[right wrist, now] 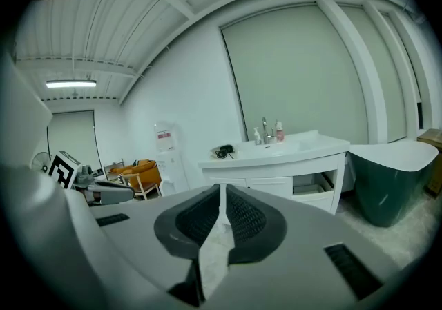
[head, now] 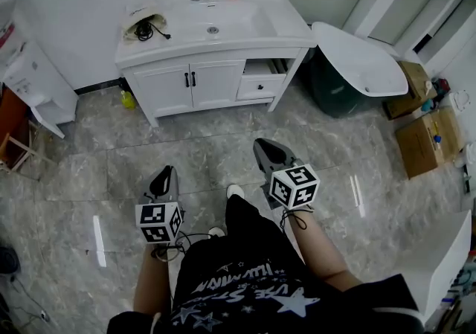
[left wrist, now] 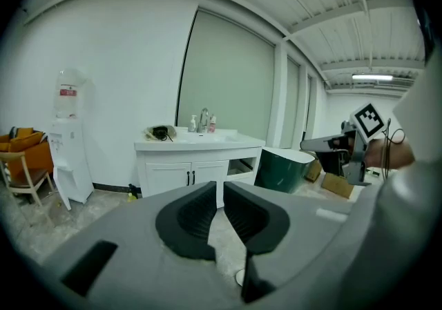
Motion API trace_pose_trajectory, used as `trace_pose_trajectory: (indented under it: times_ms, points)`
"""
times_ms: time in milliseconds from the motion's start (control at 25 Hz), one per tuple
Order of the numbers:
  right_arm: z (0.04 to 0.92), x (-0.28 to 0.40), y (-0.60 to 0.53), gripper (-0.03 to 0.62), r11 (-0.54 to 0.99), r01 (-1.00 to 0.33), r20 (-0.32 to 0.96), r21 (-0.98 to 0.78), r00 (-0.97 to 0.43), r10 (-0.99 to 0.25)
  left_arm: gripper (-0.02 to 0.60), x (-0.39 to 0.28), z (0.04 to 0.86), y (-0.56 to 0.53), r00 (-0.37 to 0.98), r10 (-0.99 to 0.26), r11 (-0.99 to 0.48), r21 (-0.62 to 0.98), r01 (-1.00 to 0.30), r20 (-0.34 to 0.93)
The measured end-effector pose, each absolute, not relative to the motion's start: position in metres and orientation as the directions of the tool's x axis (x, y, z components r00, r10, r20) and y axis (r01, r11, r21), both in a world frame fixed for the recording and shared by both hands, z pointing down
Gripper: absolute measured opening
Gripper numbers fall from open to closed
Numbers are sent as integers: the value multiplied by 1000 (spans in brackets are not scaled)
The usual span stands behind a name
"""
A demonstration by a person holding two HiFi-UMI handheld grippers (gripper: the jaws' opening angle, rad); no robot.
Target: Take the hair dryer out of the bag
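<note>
Two empty grippers (left gripper, right gripper) pressed shut; floor between them and vanity; tub beside it.

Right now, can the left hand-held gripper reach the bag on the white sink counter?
Probably not yet. The left hand-held gripper is shut, close to the person's body, with a stretch of floor between it and the bag on the vanity. Nothing blocks the way; stepping closer should do it.

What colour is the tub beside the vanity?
Dark green outside, white inside; the tub shows best in the head view.
</note>
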State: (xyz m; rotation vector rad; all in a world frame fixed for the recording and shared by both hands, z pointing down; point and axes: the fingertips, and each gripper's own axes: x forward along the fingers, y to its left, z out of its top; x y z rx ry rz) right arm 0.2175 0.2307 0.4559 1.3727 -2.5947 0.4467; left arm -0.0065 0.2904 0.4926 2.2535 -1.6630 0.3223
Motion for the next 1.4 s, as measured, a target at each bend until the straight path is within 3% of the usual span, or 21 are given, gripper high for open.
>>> trace_pose_trajectory:
  times_ms: [80,160,280,440,1080,1400]
  points:
    - [453,213,224,96,543,-818,279,-189,-575,-769,57,-7,490,284,303,-882,-278,121,-953,361]
    - [454,210,215,149,550,-812,281,-195,-584,-762,184,-6,490,276,311,-879,-286,121,-950,362]
    - [461,207,194,188,554,-803,287,-220,-596,-750,266,-5,496,260,304,-878,-282,113,-953,369]
    - [478,203,152,266,537,-794,303,-284,-606,-735,324,-15,508,231,266,-879,-234,129,-964,396]
    - [497,195,-89,285,557,-753,339,-350,-656,-675,342,-7,509,3,245,-851,-214,118,-970,465]
    - [497,181,-160,285,615,-705,335,-354,-710,-620,342,-18,505,-56,162,-868,-126,109,-986,470]
